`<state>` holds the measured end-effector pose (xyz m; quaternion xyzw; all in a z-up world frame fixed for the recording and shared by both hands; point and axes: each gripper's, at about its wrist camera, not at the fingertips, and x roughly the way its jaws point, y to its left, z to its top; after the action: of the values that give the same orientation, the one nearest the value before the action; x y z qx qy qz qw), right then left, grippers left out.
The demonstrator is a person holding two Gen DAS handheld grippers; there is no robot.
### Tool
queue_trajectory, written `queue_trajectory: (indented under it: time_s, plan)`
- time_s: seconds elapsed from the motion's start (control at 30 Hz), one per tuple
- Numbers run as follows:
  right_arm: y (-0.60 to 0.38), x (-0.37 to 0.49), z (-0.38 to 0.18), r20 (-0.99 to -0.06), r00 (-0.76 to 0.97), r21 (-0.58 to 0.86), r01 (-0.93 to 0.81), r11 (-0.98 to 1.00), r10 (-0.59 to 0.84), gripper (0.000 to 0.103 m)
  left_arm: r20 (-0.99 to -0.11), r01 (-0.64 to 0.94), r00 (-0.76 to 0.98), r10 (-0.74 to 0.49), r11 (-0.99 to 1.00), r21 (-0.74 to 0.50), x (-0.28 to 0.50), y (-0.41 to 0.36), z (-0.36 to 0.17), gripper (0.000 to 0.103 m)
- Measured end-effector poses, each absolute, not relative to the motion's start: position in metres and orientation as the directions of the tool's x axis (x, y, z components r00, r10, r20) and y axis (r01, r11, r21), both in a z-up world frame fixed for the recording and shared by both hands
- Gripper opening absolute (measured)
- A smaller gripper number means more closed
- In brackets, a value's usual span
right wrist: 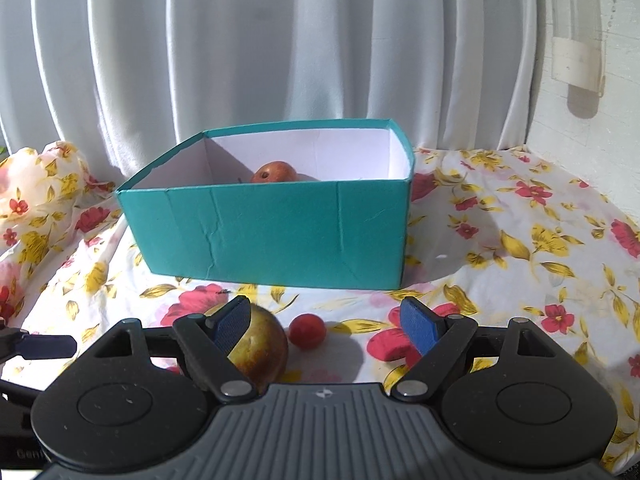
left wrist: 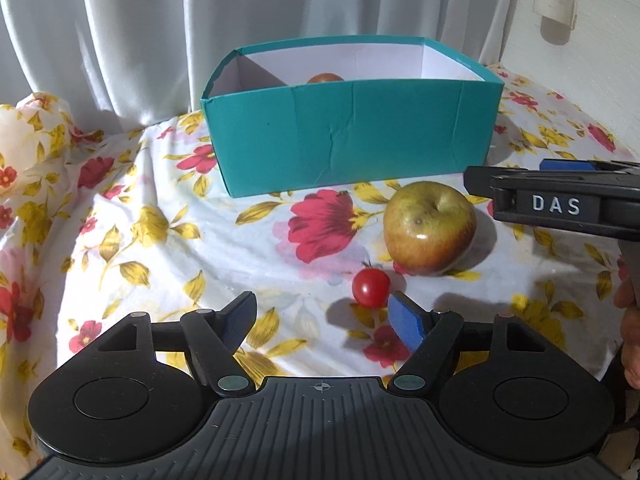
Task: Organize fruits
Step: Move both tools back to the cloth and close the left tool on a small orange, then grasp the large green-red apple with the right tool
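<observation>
On the desk (left wrist: 168,248), covered with a flowered cloth, a green-red apple (left wrist: 430,227) and a small cherry tomato (left wrist: 371,288) lie close together in front of the teal box (left wrist: 352,132), which already holds one reddish fruit (right wrist: 274,172). The left gripper (left wrist: 322,320) has its jaws wide and empty, the tomato just beside its right finger. The right gripper (right wrist: 328,330) is also wide and empty, above both fruits. The apple looks heavy, hard and glossy, so I would grip it across its widest part. The tomato seems light and soft; it needs gentle pressure.
</observation>
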<state>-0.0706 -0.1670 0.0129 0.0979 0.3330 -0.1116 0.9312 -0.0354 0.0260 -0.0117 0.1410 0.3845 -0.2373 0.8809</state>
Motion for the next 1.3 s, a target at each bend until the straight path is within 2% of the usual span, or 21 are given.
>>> queue_trajectory:
  time_s: [0.4,0.5,0.57,0.6,0.9,1.07,1.3]
  plan:
    - [-0.152,-0.067,0.001,-0.667,0.741,0.113,0.208,0.972,-0.081,0.082,-0.775,0.592,0.521,-0.357,0.806,0.027,-0.051,0.025,-0.025,0.066]
    - [-0.148,-0.066,-0.001,-0.67,0.739,0.117,0.191,0.975,-0.064,0.082,-0.798,0.617,0.487,-0.354,0.787,0.027,-0.053,0.021,-0.031,0.056]
    - [-0.144,-0.063,-0.002,-0.674,0.737,0.117,0.179,0.977,-0.054,0.082,-0.816,0.625,0.45,-0.363,0.78,-0.002,-0.051,0.023,-0.035,0.036]
    - [-0.142,-0.062,-0.003,-0.676,0.735,0.118,0.174,0.978,-0.049,0.082,-0.822,0.625,0.441,-0.36,0.781,-0.007,-0.05,0.024,-0.037,0.034]
    - [-0.13,-0.045,-0.016,-0.71,0.704,0.121,0.129,0.984,-0.005,0.082,-0.82,0.633,0.43,-0.377,0.774,-0.024,-0.052,0.031,-0.038,0.034]
    - [-0.126,-0.035,-0.028,-0.736,0.677,0.13,0.118,0.984,0.016,0.072,-0.821,0.641,0.431,-0.374,0.768,-0.013,-0.051,0.03,-0.037,0.033]
    - [-0.122,-0.032,-0.035,-0.727,0.686,0.115,0.105,0.988,0.012,0.07,-0.825,0.627,0.44,-0.355,0.779,-0.001,-0.046,0.03,-0.037,0.033]
